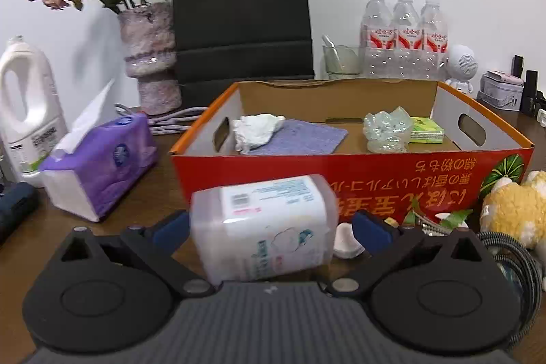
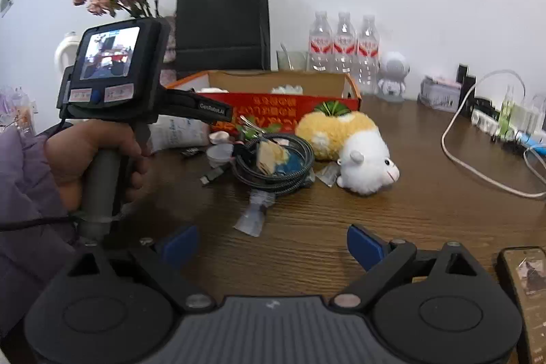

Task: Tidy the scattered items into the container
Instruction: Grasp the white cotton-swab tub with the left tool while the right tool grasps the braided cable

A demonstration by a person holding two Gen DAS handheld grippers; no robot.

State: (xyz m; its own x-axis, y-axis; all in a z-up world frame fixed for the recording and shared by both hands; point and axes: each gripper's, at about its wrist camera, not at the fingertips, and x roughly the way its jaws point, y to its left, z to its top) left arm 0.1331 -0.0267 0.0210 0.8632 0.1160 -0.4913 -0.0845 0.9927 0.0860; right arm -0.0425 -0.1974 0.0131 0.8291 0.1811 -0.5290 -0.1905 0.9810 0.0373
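Brown wood grain covered the worktop point(image 2: 392, 220), where the clutter lay in front of an orange-and-red cardboard box point(image 1: 358, 166). Inside the box sat a crumpled white tissue point(image 1: 256, 130) on a purple cloth point(image 1: 303, 137), a wad of clear plastic point(image 1: 387, 130) and a small green packet point(image 1: 426, 130).

The left gripper point(image 1: 269, 229) had a white plastic-wrapped pack point(image 1: 262, 227) between its blue fingers point(image 1: 170, 227); the left one touched the pack, while a gap showed at the right one, so whether they were truly clamped on it could not be told. The pack sat just in front of the box's near wall, tilted. A purple tissue pack point(image 1: 102, 166) stood to the left, well apart from the box, with a white jug point(image 1: 27, 111) behind it.

In the right wrist view, a person's hand point(image 2: 85, 156) in a purple sleeve point(image 2: 20, 193) held the left gripper's handle. The right gripper point(image 2: 273, 244) hung over bare worktop with its fingers point(image 2: 367, 246) spread wide and nothing between them. Ahead of it lay a clear plastic scrap point(image 2: 254, 214), a coiled dark cable point(image 2: 273, 162) and a yellow-and-white plush toy point(image 2: 348, 149), all near the box's front. A white cable point(image 2: 477, 159) looped across the worktop on the right.
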